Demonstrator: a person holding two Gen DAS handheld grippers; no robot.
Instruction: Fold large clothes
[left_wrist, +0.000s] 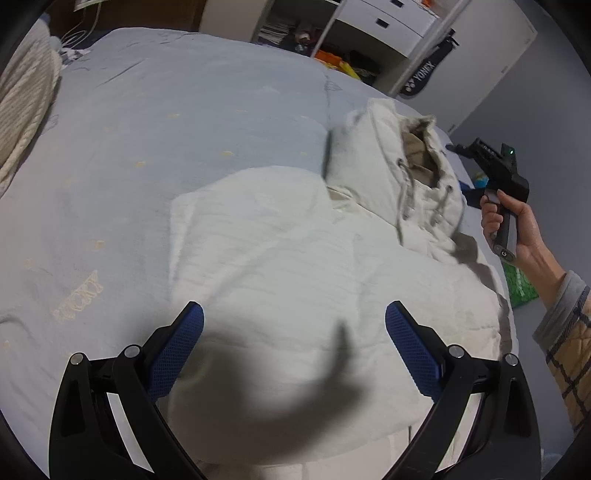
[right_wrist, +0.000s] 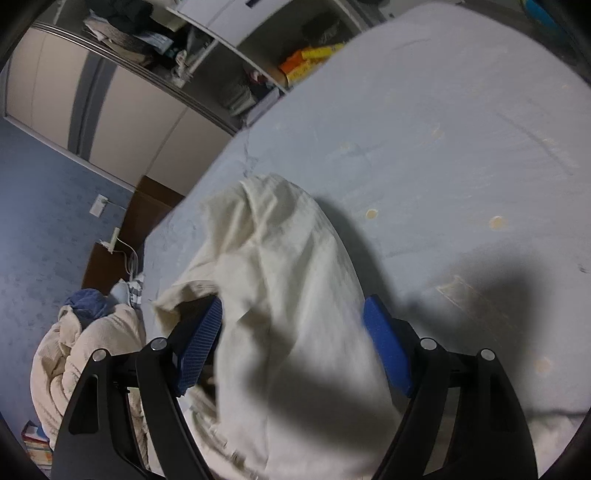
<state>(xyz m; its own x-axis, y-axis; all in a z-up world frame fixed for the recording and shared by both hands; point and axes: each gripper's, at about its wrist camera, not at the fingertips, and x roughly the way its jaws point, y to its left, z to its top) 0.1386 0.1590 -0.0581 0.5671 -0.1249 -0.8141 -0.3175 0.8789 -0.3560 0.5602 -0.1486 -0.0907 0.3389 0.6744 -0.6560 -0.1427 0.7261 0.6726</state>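
Cream, quilted cotton: a large hooded sweatshirt (left_wrist: 295, 258) is lying on the pale blue bedsheet (left_wrist: 147, 129), its body partly doubled over, its hood (left_wrist: 413, 166) pointing toward the bed's right edge. The long axis is running from hood to hem, toward the left gripper (left_wrist: 294, 347), which is hovering directly above the body, jaws standing wide and holding nothing. The right gripper (right_wrist: 293, 347) is working near the hood end, jaws spread wide around a bunched fold without pinching it. Judgement: the left is nearer the hem.

dim indoor light | hard claw shadows – bedsheet (left_wrist: 184, 110) | motion blur | fisheye-bent edges
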